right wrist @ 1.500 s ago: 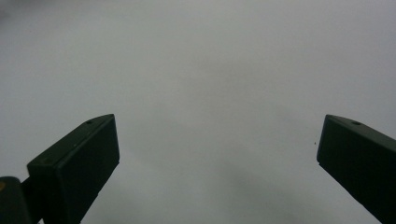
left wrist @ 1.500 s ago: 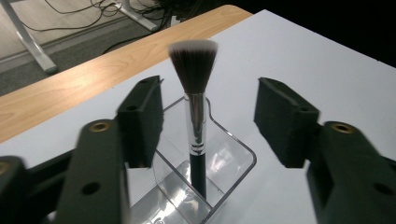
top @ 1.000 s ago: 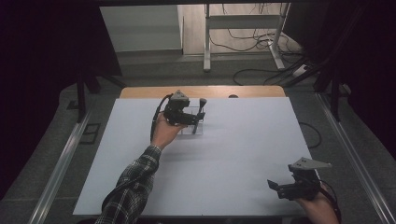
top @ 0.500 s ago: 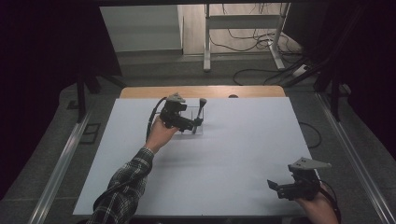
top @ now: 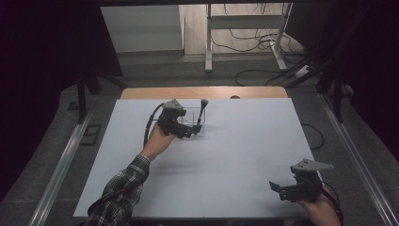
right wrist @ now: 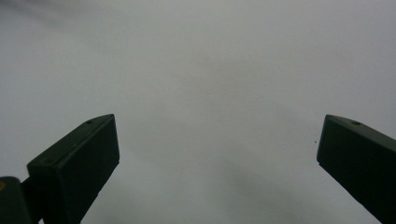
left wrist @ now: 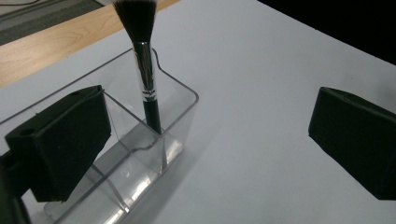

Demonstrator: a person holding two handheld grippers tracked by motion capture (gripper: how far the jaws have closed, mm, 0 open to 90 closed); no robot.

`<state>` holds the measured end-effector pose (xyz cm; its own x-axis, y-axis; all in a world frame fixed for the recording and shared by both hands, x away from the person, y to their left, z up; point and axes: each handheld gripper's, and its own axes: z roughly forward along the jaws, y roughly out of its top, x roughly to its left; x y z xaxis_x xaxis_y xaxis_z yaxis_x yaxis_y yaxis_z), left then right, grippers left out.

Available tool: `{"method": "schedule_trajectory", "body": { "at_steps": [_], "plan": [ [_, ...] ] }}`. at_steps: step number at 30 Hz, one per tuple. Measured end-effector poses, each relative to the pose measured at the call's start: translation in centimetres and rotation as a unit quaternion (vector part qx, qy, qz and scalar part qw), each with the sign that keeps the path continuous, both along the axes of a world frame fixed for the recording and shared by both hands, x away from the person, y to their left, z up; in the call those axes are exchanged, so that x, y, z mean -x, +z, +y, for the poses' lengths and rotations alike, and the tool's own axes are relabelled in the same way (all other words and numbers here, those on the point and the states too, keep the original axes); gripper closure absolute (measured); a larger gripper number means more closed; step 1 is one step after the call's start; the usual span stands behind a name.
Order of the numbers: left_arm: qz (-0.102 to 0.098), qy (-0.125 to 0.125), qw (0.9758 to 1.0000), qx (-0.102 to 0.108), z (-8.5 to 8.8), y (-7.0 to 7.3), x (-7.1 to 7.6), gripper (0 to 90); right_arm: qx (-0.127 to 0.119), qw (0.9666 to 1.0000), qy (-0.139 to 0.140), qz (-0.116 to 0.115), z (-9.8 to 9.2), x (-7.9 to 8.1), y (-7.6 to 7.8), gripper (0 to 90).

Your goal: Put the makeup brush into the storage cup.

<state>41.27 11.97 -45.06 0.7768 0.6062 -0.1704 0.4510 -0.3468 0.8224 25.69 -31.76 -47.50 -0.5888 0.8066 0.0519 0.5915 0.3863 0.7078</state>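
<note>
A clear plastic organiser (left wrist: pixel 140 140) with inner dividers sits on the white table (top: pixel 235 155) near its far edge, left of centre in the high view. A makeup brush (left wrist: pixel 144 70) stands in one of its end compartments, black handle down, silver ferrule above, dark bristles at the top, tilted slightly. In the high view the brush rises from the right end of the organiser.

The left gripper (top: pixel 188 132) is held at the organiser by the person's left hand (top: pixel 157 141), whose plaid sleeve (top: pixel 120 188) reaches in from the bottom. Its jaws stand wide apart in the left gripper view: one jaw lies over or against the organiser's near wall (contact cannot be judged), the other hangs over bare table well to the side. The brush stands between them but farther off, untouched by either jaw.

The right gripper (top: pixel 277 188) rests low at the near right corner of the table in the person's right hand (top: pixel 320 209), well apart from the organiser. Its jaws are also spread wide, with bare white table between them.
</note>
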Motion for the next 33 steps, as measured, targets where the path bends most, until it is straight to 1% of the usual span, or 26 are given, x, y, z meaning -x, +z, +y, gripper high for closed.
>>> {"method": "schedule_trajectory", "body": {
  "at_steps": [13,19,26,29,33],
  "plan": [
    [0.002,-0.002,0.9999,-0.015,0.9,-0.7,1.2,0.0,0.003,1.0000,0.001,0.000,0.1,0.0,0.0,0.0],
    [-0.001,-0.006,0.9999,-0.013,1.3,-0.9,1.9,0.0,0.004,1.0000,0.002,0.001,0.1,0.0,-0.1,0.0],
    [-0.007,-0.011,0.9998,-0.015,1.1,-1.3,2.8,0.0,0.004,1.0000,0.002,0.001,0.1,0.0,0.0,0.0],
    [-0.009,-0.011,0.9995,-0.028,1.1,-1.5,3.1,0.0,0.004,1.0000,0.002,0.001,0.1,0.0,-0.1,0.0],
    [-0.006,-0.011,0.9994,-0.032,1.2,-1.9,3.3,0.0,0.005,1.0000,0.003,0.002,0.1,0.0,0.0,0.0]
  ]
}}
